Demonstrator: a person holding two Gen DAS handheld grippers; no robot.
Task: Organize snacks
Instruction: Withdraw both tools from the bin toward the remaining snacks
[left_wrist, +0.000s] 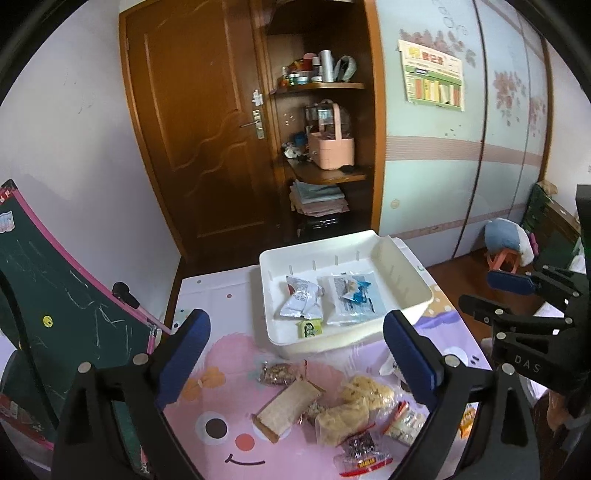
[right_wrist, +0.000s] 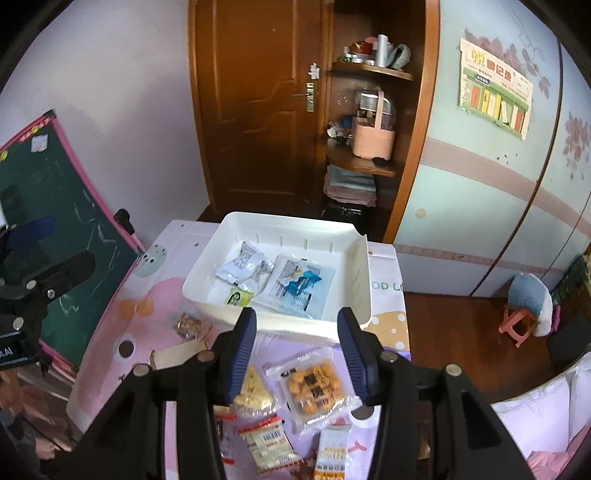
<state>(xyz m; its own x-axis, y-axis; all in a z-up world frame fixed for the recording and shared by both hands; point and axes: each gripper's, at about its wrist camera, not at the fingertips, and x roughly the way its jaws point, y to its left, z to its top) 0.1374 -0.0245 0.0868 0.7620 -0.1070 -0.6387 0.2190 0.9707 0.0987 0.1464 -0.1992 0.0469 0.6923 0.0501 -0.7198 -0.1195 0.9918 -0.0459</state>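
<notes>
White tray (left_wrist: 402, 273), pink cartoon tablecloth (left_wrist: 229, 369)

I see bare tray (right_wrist: 221, 254) floor along its far wall; loose packets (left_wrist: 343, 413) crowd the table's near edge.

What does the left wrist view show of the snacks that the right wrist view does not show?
Only the left wrist view shows the whole long brown-wrapped bar and the red-edged dark snack packet near the table's front edge. Only the right wrist view shows the clear packet of round orange crackers between the open right gripper fingers. Both views share the white bin, with a silver packet, a blue-printed packet and a small green packet inside. The left gripper is open and empty.
</notes>
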